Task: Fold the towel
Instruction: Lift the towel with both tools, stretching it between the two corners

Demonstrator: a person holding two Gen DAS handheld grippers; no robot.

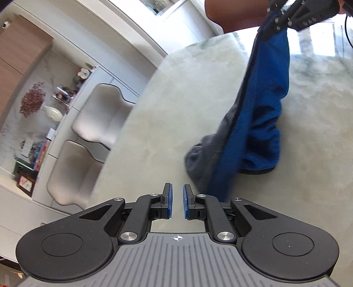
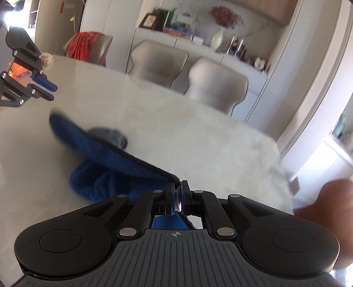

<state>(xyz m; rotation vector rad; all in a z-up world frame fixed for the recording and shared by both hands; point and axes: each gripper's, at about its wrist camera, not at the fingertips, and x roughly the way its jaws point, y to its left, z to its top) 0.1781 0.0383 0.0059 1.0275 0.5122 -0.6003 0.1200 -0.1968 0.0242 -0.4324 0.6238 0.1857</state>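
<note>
- Right wrist view: the towel (image 2: 114,159), blue with a dark trim and a grey side, hangs from one edge, which is pinched between the pressed-together pads of the right gripper (image 2: 177,187).
- From that pinch the cloth runs down to the tabletop (image 2: 198,136), where its lower part lies bunched in a heap, out on the open surface and well away from the far edge.
- Left wrist view: the same towel (image 1: 258,123) shows as a long drape from the right gripper (image 1: 284,19) near the top of the frame down to a crumpled mass on the tabletop (image 1: 165,106).
- The left gripper (image 1: 177,196) holds nothing; its blue pads stand nearly together with only a narrow gap, just beside the heap and not touching it.
- Two pale chairs (image 2: 187,66) stand at the far edge of the table, with a shelf of books and a vase (image 2: 217,37) behind them.
- Progress, as I judge it: the fold has hardly begun. One edge is lifted, no crease is laid, and the cloth is neither spread nor squared.
- Left to do: the empty gripper likely needs a second corner, then the towel must be stretched flat and doubled over.
</note>
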